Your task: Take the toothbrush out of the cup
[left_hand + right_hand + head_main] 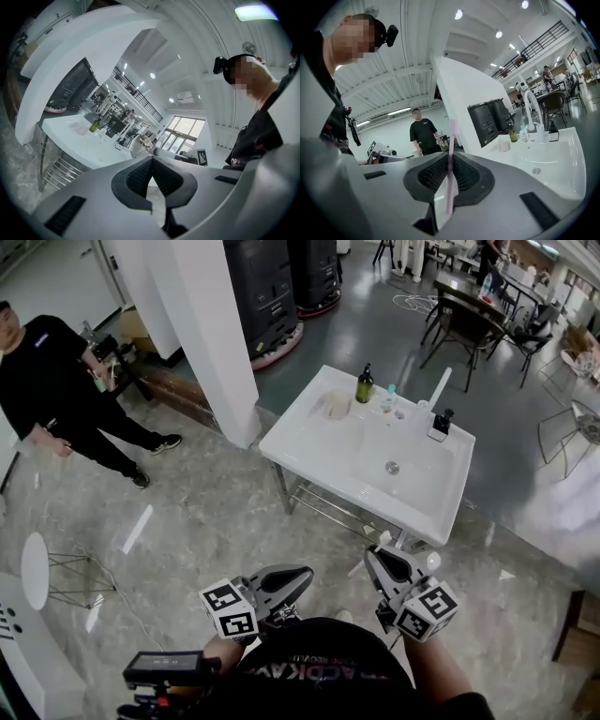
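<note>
Across the head view, the left gripper [292, 579] and right gripper [377, 561] are hovering well apart from the sink [441, 498] bearing the cup [337, 406], so the removal looks done. Through the left gripper view, its jaws are meeting, empty. Through the right gripper view, the jaws are pinching the pink toothbrush [452, 136] upright, so the next move is probably calling for setting it down somewhere.
</note>
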Motion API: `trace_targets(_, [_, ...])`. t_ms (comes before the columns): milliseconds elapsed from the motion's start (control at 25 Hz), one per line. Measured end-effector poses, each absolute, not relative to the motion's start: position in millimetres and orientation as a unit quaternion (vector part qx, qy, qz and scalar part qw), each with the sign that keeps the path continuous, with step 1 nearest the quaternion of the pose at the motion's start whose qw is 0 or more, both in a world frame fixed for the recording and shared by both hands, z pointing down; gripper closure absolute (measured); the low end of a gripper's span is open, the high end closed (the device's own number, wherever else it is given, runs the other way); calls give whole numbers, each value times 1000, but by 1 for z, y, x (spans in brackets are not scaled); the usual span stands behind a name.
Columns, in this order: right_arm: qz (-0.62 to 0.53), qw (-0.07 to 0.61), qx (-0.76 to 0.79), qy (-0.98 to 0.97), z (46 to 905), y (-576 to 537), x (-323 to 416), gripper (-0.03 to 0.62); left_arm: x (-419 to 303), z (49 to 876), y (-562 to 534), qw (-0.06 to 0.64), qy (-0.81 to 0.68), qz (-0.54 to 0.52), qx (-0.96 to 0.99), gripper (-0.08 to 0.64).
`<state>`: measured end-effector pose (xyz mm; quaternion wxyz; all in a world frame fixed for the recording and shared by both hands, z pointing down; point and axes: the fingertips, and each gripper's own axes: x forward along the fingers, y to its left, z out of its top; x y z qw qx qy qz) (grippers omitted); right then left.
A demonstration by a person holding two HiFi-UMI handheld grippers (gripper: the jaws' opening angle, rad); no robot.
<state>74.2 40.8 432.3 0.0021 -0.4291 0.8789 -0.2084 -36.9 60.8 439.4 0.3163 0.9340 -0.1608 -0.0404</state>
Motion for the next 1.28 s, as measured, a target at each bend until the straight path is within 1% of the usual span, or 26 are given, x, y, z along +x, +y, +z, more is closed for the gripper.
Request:
trace_targets(280, [-233, 17, -414, 880, 441, 80, 103, 551, 4, 441, 94, 310, -170, -32, 935, 552])
trace_targets(560, [-243, 23, -379, 893, 450, 112, 117, 551, 28, 449, 126, 307, -191, -27, 932, 552])
trace_targets(880, [-259, 23, -349, 900, 459, 136, 129, 551, 44, 455, 152, 306, -215, -30, 927, 552])
trace_targets(1280, [-282, 40, -328, 901, 466, 153, 139, 551, 53, 456, 168, 298, -229, -33, 926, 552])
